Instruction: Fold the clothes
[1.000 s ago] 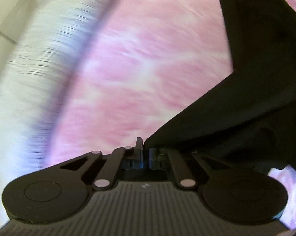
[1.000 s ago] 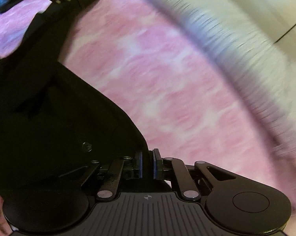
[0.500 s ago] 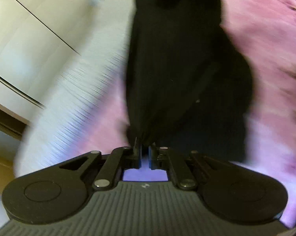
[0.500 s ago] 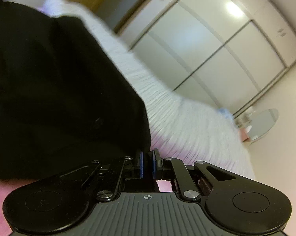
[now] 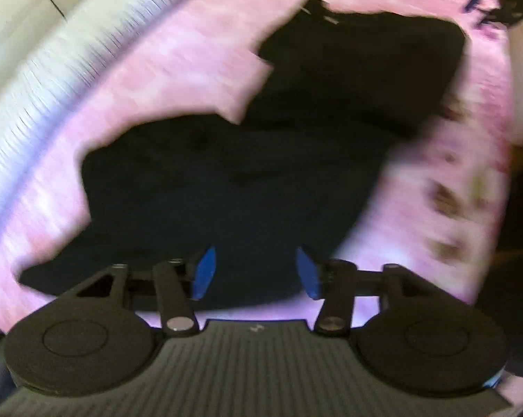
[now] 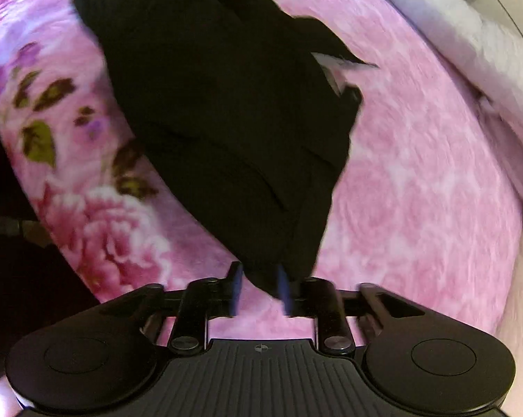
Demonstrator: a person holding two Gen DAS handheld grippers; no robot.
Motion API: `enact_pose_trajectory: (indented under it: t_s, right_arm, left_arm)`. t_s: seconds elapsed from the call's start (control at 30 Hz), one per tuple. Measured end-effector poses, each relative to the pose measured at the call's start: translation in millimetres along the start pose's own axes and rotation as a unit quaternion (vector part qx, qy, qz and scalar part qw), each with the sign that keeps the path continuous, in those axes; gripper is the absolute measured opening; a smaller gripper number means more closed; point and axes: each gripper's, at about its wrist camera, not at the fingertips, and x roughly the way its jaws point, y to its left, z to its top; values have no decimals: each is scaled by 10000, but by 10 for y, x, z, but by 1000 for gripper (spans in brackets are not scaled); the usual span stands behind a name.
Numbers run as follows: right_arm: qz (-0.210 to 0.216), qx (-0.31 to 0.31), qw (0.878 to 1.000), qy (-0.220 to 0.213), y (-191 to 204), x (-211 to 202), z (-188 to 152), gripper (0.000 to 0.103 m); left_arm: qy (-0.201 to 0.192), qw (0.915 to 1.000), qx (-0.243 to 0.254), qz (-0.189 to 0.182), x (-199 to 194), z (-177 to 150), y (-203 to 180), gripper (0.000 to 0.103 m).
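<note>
Black garment (image 5: 247, 160), crumpled, loosely doubled over, on pink floral blanket (image 6: 417, 180)

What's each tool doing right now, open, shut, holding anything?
Left tool: jaws opening, nothing pinched; black garment lies beyond on the pink blanket.
Right tool: jaws opening, garment corner between the pads, no longer pressed.

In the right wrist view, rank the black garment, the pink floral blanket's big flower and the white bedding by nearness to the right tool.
1. Black garment: its corner sits between the opening jaws of the right tool.
2. Big flower: lower left.
3. White bedding: far upper right.
</note>
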Motion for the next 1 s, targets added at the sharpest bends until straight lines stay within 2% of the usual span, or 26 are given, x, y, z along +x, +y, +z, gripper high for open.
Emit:
enact_pose_trajectory:
  t_s: [0.03, 0.07, 0.13, 0.17, 0.23, 0.33, 0.4, 0.43, 0.47, 0.53, 0.63, 0.77, 0.9, 1.0]
  right_arm:
    - [-32, 63, 10000, 18, -38, -10, 0, 42]
    - [-68, 118, 9999, 27, -82, -26, 2, 46]
    - [-197, 78, 9997, -82, -212, -123, 73, 49]
    - [-281, 51, 9995, -109, -246, -142, 86, 50]
    - [-415, 30, 9990, -151, -305, -137, 125, 51]
    - [-520, -2, 9984, -215, -366, -92, 234, 53]
    - [-542, -101, 9983, -210, -394, -8, 329, 53]
    - [-528, -147, 9983, -200, -406, 38, 381, 54]
    - [-507, -186, 9983, -203, -416, 86, 435, 54]
    - [-440, -242, 9985, -237, -451, 171, 573, 54]
    - [-388, -396, 9973, -472, -496, 238, 852, 54]
    - [-334, -537, 9940, -896, -619, 304, 1288, 54]
    - [-197, -487, 9905, -1271, -811, 455, 1765, 54]
    - [83, -276, 9891, -1446, -1003, 639, 2135, 54]
  left_arm:
    - [-75, 9996, 182, 179, 123, 91, 118, 54]
    - [-78, 9978, 580, 316, 247, 147, 184, 55]
    - [-77, 9885, 1391, 584, 495, 255, 309, 56]
    - [-25, 9827, 1754, 597, 653, 251, 351, 59]
    - [85, 9671, 2468, 609, 972, 238, 432, 61]
    - [35, 9465, 3210, 316, 1201, 161, 500, 62]
    - [-1, 9294, 3690, 116, 1351, 109, 544, 58]
    - [67, 9280, 3722, -134, 1390, 95, 559, 36]
    - [222, 9302, 3645, -373, 1442, 68, 582, 14]
    - [473, 9337, 3511, -517, 1425, -8, 597, 0]
    - [544, 9535, 2891, -654, 1091, -178, 658, 0]
    - [958, 9617, 2363, -1007, 427, -690, 473, 0]
    - [1624, 9523, 1959, -1684, -70, -1260, 46, 0]
    - [2175, 9395, 1191, -2365, -127, -1422, -32, 18]
